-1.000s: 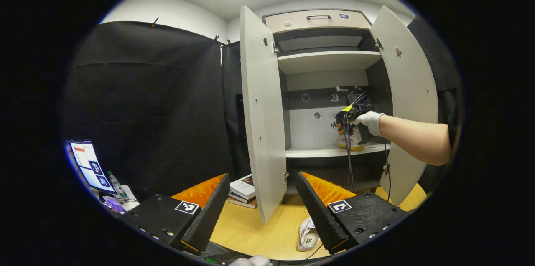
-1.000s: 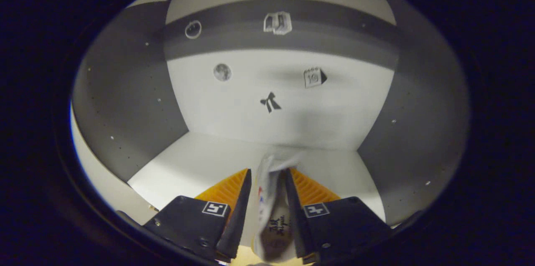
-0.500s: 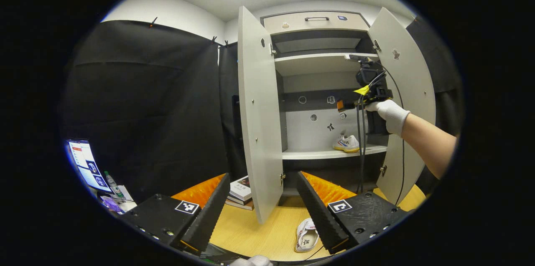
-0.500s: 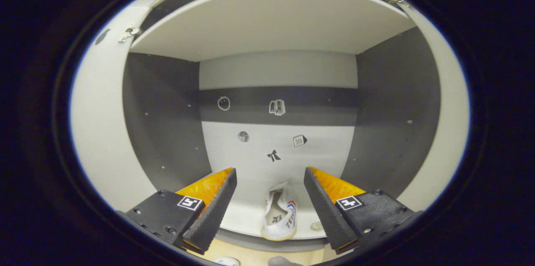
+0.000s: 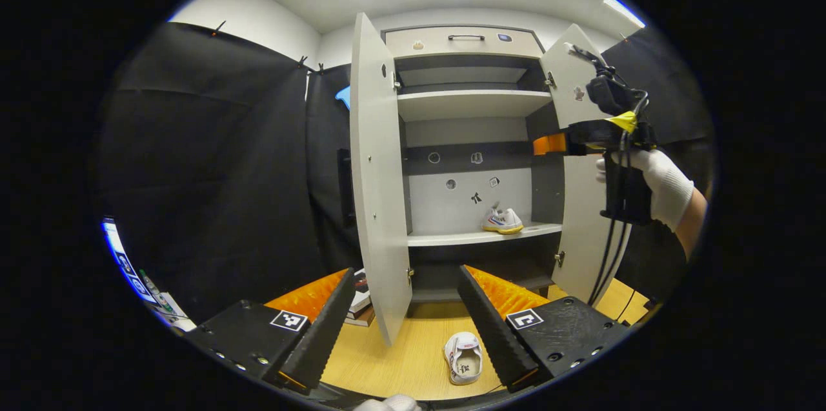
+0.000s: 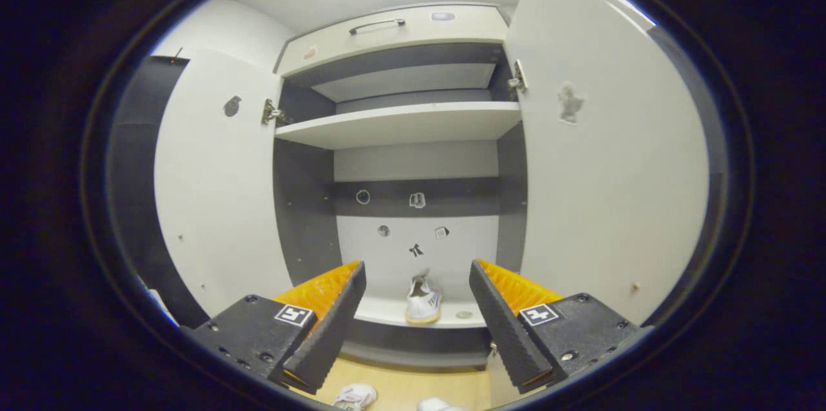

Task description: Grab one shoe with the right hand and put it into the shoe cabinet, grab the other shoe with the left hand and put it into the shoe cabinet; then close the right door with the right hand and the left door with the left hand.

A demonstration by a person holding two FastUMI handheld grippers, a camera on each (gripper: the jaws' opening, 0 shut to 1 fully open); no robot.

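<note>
I read the left gripper (image 5: 400,324) as wide open and empty: its two black fingers sit low in the left gripper view with bare floor between them. The floor shoe (image 5: 463,357) lies at lower centre of that view, just inside the right-hand finger, on the wood floor (image 5: 400,359) in front of the cabinet (image 5: 471,140). Its opening faces up and its long axis runs roughly away from me, toward the cabinet, so near parallel to the fingers. Judgement: the next grasp belongs to the left gripper, which must drop down and a little right, then close across the shoe's width.

The right gripper (image 6: 416,320) is also wide open, holding nothing. In the left gripper view it shows at upper right (image 5: 548,144), held by a gloved hand (image 5: 664,182), level with the middle compartment and well above the floor shoe. So the left one is clearly the nearer.

The shelf shoe (image 6: 423,300) rests on the lower shelf (image 6: 387,315), centre bottom of the right gripper view, between the fingers but well beyond them. It also appears right of centre on that shelf in the left gripper view (image 5: 502,221).

The left door (image 5: 377,179) and right door (image 6: 606,172) both stand open. The left door's lower edge hangs near the floor shoe; I would watch it on the lift.
</note>
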